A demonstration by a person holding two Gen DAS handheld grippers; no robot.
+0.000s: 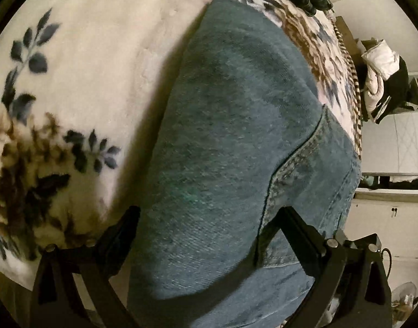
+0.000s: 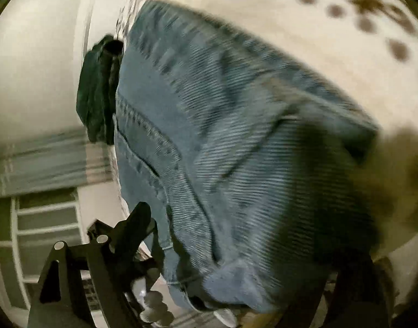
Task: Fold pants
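The left black two-finger gripper [image 1: 206, 218] stands wide open, its 2 fingers straddling the folded blue denim pants [image 1: 236, 142]. The right black two-finger gripper [image 2: 236, 246] is too blurred and cloth-covered to judge. The pants lie along the cream floral fleece blanket [image 1: 99, 54], near its edge; a dark green garment [image 2: 96, 90] lies at their far end.

dim, yellowish light | dark shadow beside jeans [image 1: 236, 142] on blanket [image 1: 99, 54] | right view smeared with blur | edges bent round, corners black
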